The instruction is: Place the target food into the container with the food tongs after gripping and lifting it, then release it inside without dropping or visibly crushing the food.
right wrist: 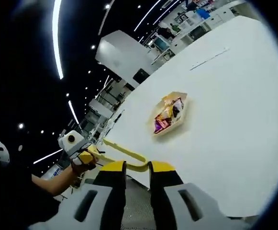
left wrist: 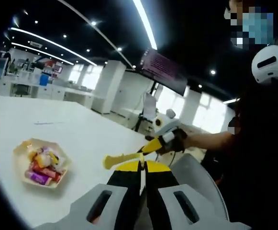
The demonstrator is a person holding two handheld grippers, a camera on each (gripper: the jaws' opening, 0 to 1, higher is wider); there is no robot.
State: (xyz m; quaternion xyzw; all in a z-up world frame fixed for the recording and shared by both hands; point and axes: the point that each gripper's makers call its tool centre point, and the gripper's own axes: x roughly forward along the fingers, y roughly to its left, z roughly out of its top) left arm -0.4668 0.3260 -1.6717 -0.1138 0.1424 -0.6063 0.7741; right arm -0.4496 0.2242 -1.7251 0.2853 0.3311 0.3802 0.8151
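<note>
Holding tongs above the bench, food tray not yet reached

Wrapped snacks (left wrist: 43,165) are seen piled in a shallow, pale container (left wrist: 21,149) on the white bench (left wrist: 81,129), well apart from both tools. Yellow food tongs (left wrist: 124,157) are gripped by the right tool (left wrist: 170,141), clenched on their handle end. The left tool (left wrist: 142,170) is nearly closed, with nothing between its jaws. The packets are judged light, crinkly and slippery; one should be pinched across its middle, gently. In the right gripper view, the tongs (right wrist: 124,154) are shown crossing just beyond that tool's jaws, with the container (right wrist: 171,115) farther off; the person's forearm is shown in the left gripper view.
</note>
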